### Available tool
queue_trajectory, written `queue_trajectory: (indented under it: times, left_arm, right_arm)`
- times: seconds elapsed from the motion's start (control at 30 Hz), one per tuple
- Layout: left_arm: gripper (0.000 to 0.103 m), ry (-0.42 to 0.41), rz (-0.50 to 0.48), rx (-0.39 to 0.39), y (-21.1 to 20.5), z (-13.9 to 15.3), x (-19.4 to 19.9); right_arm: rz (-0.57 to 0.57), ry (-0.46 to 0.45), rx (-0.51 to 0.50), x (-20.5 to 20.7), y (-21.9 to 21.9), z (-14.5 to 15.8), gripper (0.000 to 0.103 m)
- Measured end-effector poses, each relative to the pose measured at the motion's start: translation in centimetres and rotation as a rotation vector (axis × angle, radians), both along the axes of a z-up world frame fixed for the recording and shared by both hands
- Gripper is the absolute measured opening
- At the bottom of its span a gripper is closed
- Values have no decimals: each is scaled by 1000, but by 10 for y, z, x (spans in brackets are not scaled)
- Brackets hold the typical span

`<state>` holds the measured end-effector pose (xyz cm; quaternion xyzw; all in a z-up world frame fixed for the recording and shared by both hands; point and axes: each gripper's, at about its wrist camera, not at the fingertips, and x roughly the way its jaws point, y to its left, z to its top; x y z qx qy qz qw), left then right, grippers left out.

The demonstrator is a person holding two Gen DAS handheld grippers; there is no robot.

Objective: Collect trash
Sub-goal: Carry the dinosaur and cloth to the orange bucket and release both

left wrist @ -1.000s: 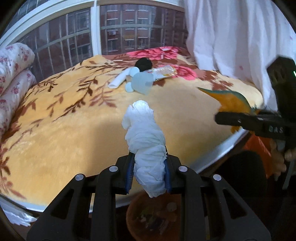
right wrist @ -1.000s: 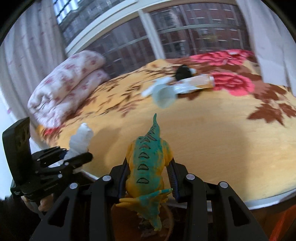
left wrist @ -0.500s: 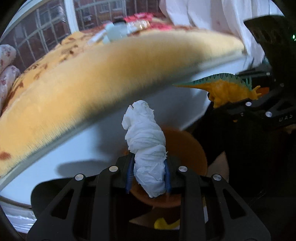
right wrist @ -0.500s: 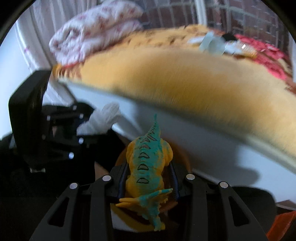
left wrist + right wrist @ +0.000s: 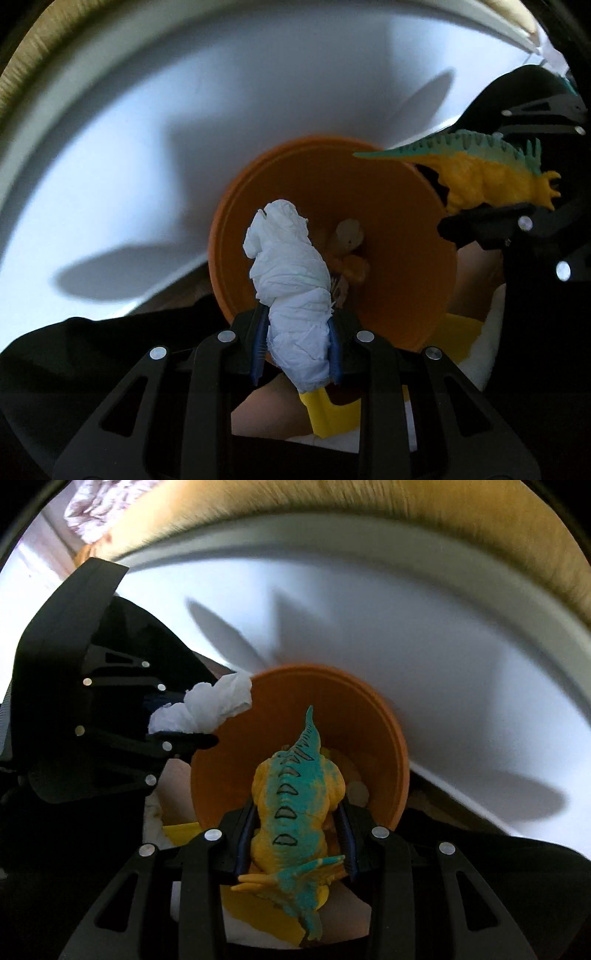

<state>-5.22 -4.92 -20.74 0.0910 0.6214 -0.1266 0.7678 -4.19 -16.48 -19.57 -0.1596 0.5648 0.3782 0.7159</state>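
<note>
My left gripper [image 5: 295, 343] is shut on a crumpled white tissue wad [image 5: 291, 280] and holds it over the mouth of an orange bin [image 5: 406, 258]. My right gripper [image 5: 295, 834] is shut on a yellow and teal toy dinosaur [image 5: 295, 797], also above the orange bin [image 5: 362, 716]. The dinosaur [image 5: 480, 173] shows at the bin's right rim in the left wrist view. The tissue wad [image 5: 203, 709] shows at the bin's left rim in the right wrist view. Some trash pieces [image 5: 347, 236] lie inside the bin.
The white side of the bed [image 5: 184, 129] rises just behind the bin, with the orange blanket's edge [image 5: 406, 517] above it. Yellow and white cloth [image 5: 332, 413] lies on the floor beside the bin.
Both grippers have dropped from above the bed down past its edge, and now point into the orange bin. Each still holds its object.
</note>
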Motion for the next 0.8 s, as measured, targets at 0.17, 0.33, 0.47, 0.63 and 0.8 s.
queue_trajectory:
  times: [0.17, 0.33, 0.47, 0.63, 0.8]
  left_arm:
    - [26, 42, 1, 20, 0, -14, 5]
    - [70, 62, 47, 39, 5, -20, 9]
    - [70, 80, 72, 16, 10, -22, 9]
    - [70, 63, 71, 24, 11, -20, 7]
    - [70, 46, 71, 35, 9, -16, 7]
  right_arm:
    - [3, 43, -15, 6, 0, -15, 39]
    - [-20, 49, -16, 10, -1, -16, 62]
    - [-45, 52, -9, 11, -10, -17, 62]
    - [-58, 39, -15, 11, -15, -14, 63]
    - [-68, 24, -25, 9, -9, -11, 64]
